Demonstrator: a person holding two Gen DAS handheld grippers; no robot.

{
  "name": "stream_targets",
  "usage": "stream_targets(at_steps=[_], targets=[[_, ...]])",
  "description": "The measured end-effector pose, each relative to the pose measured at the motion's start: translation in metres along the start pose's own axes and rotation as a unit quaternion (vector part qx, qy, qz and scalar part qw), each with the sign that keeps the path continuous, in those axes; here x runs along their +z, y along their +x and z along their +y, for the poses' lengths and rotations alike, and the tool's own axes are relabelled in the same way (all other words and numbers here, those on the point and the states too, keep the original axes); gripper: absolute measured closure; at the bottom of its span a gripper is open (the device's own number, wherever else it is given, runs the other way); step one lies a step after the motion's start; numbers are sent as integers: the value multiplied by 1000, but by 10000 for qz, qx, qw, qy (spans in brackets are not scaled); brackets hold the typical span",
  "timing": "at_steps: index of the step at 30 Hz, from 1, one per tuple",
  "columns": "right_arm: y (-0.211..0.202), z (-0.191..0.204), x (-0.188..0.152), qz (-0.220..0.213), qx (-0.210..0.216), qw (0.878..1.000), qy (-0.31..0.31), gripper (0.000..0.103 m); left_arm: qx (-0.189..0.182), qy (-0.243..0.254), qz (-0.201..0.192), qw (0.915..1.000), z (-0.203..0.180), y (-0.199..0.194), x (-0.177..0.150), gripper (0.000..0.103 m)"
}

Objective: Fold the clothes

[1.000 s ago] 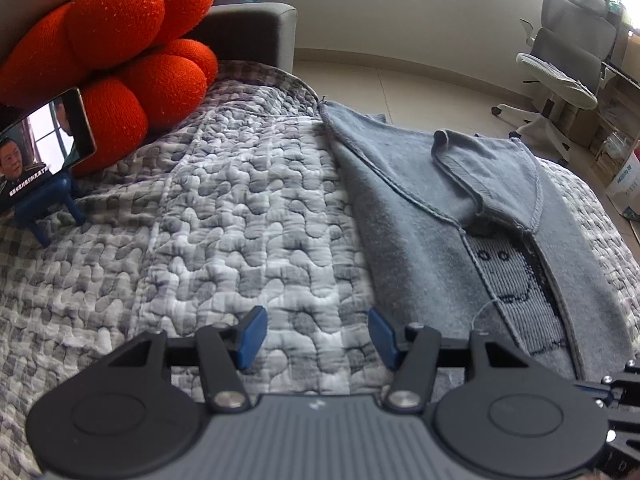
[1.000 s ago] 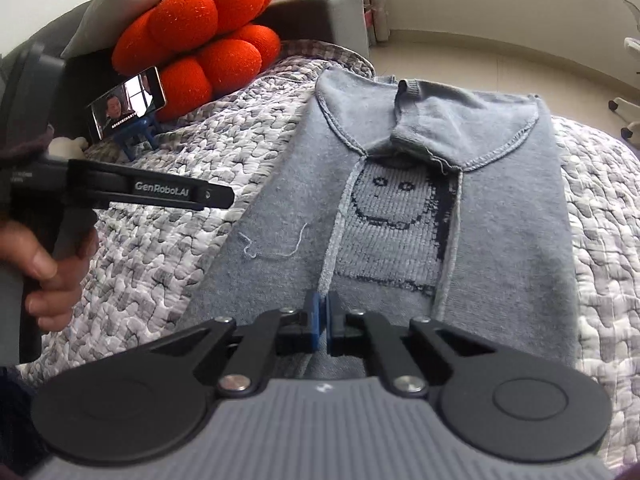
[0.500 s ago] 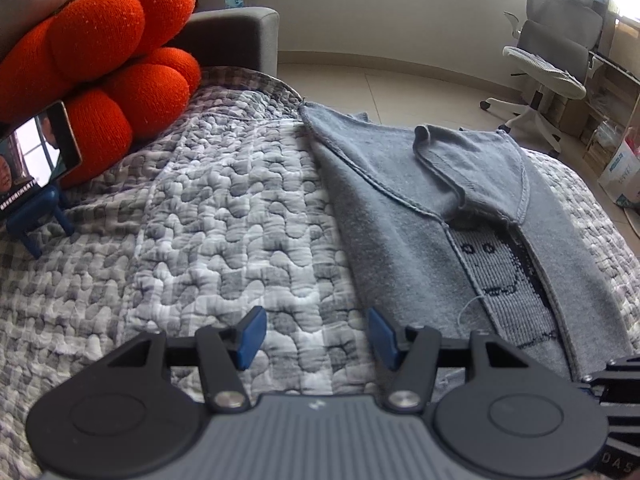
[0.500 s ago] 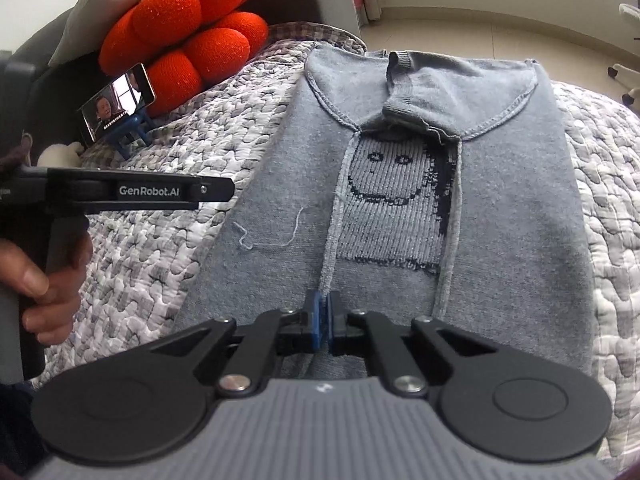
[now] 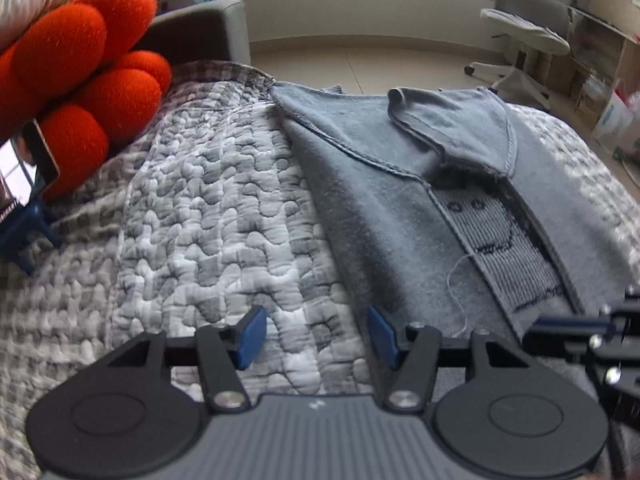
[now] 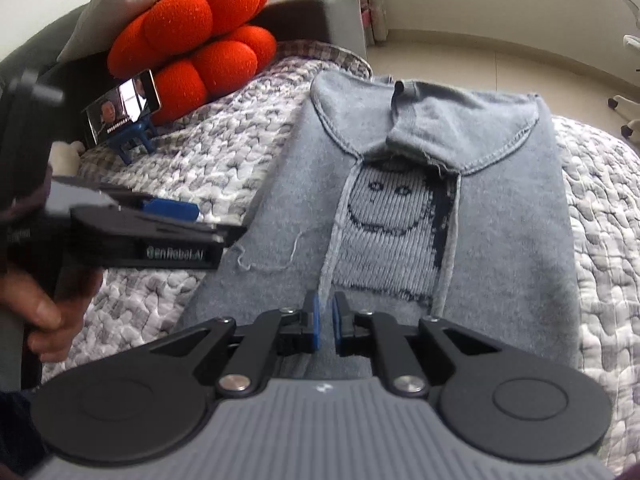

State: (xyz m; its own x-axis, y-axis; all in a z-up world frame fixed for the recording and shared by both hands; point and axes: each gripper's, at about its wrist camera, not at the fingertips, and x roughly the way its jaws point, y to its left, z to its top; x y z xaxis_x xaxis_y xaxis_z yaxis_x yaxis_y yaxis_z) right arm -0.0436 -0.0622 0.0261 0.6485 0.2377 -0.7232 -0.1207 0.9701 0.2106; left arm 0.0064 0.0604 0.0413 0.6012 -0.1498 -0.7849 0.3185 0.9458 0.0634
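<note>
Left wrist view: phone (image 5: 28,168) on blue stand cut off at left edge, screen mostly out of frame. Grey sweater (image 5: 400,216) lies folded on the quilt (image 5: 208,216), sleeves in; its near hem hidden behind the gripper body, knit face half covered by the folded collar flap. Left gripper (image 5: 316,334) released, jaws wide, nothing btwn them; right pad sits over the sweater's left edge, left pad over bare quilt. Vs 1 s ago: view rolled a bit, orange cushion (image 5: 80,80) slid further off-frame. Bare quilt left of the sweater gives room; office chair (image 5: 524,32) well apart on the floor.

Right wrist view: left gripper (image 6: 168,216) comes in from the left, w/ a hand (image 6: 44,312) on its grip, partly cut off and blurred. Right gripper (image 6: 326,326) jaws opening, thin gap now, were clenched 1 s ago; sweater (image 6: 500,240) lower edge right below them, can't tell if cloth is btwn the pads. Loose thread (image 6: 276,258) on the left panel. Quilt (image 6: 600,240) free on the right.
</note>
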Motion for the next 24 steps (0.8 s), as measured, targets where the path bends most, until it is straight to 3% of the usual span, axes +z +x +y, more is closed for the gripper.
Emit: stream_targets(at_steps=[9,12,14,20,24], targets=[[-2,23,-4,-19,562,9952,-801,91,-150,-283,79,9995,9,1,1,45],[12,26,-9,435,211,9940,-978,93,-134,-258,69,9996,8,1,1,45],[10,26,-9,411,38,9924,-1158,98,-119,-310,23,9994,9,-1,2,45],[8,19,-9,542,112,9929,-1051,97,-159,-571,-423,9973,16,-14,6,44],[7,19,-9,573,106,9924,-1086,97,-263,-393,-334,9983,7,-10,4,45]])
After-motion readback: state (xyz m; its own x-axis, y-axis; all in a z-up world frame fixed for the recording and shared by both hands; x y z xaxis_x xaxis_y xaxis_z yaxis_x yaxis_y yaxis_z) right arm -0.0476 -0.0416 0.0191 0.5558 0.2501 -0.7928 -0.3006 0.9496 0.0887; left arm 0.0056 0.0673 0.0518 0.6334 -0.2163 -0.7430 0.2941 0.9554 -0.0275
